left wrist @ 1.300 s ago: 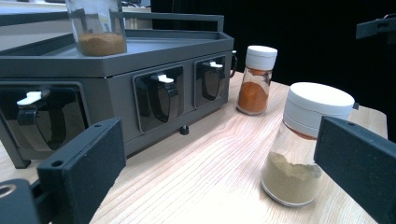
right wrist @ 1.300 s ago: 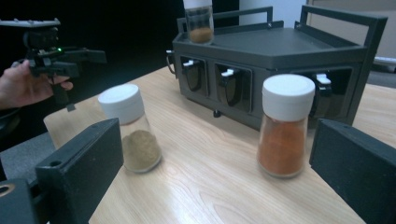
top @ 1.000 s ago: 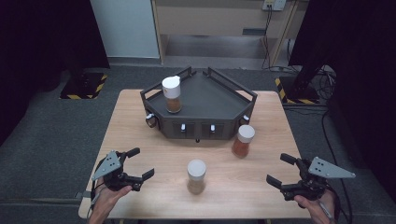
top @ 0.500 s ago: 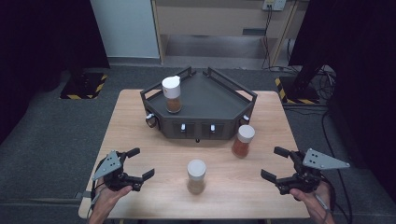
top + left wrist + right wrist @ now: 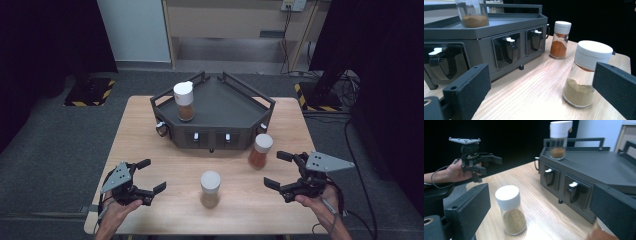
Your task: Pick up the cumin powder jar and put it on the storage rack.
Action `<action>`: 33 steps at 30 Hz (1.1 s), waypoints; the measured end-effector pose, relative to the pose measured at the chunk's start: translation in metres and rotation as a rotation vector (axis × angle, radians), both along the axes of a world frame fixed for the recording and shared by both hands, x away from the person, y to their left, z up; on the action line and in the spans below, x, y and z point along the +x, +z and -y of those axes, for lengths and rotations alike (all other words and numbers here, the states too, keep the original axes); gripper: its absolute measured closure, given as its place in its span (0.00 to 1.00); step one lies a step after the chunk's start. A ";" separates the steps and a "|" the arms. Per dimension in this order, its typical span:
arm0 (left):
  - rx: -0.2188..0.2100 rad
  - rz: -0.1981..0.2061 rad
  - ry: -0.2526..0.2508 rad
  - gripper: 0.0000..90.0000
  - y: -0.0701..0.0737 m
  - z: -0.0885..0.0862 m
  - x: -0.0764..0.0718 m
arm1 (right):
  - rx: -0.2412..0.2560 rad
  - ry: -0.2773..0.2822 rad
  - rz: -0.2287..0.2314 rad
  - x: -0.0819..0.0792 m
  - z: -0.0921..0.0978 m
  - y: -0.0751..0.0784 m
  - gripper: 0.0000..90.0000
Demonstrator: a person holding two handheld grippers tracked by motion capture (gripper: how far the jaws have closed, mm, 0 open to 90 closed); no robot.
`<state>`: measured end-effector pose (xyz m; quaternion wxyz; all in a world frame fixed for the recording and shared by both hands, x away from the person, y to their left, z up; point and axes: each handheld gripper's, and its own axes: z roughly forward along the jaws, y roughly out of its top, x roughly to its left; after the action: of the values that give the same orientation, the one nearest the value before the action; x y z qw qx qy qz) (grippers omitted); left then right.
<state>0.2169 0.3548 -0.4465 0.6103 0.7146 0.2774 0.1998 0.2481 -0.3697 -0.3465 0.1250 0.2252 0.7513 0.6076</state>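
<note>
Three spice jars in all: one tan-filled jar point(image 5: 210, 188) stands at the table's point(image 5: 145, 140) 6 o'clock, between the grippers; one orange-filled jar point(image 5: 260, 151) at 4 o'clock, touching nothing; one on the grey rack point(image 5: 227, 107) at 11 o'clock point(image 5: 183, 101); two grippers, left gripper point(image 5: 145, 176) and right gripper point(image 5: 278, 170), both spread wide, holding nothing.

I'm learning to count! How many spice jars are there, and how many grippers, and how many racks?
Spice jars: 3 — one on the rack, the orange one, the tan one
Grippers: 2 — left gripper, right gripper
Racks: 1 — grey rack
Total: 6
</note>
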 end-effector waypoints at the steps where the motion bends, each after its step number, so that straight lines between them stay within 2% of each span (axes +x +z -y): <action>1: 0.000 0.000 0.000 0.00 0.000 0.000 0.000 | -0.004 0.006 0.002 0.002 -0.003 0.001 0.05; 13: 0.002 0.001 -0.004 0.00 0.000 0.000 0.000 | -0.013 0.077 -0.030 0.025 -0.037 -0.005 0.05; 26: 0.003 -0.001 -0.010 0.00 0.000 0.000 0.001 | -0.067 0.137 -0.018 0.037 -0.069 -0.004 0.05; 33: 0.007 -0.002 -0.012 0.00 0.001 0.001 0.001 | -0.071 0.157 -0.034 0.043 -0.080 -0.010 0.05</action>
<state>0.2180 0.3541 -0.4459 0.6086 0.7186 0.2733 0.1964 0.2907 -0.2898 -0.3566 0.0722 0.1712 0.7897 0.5847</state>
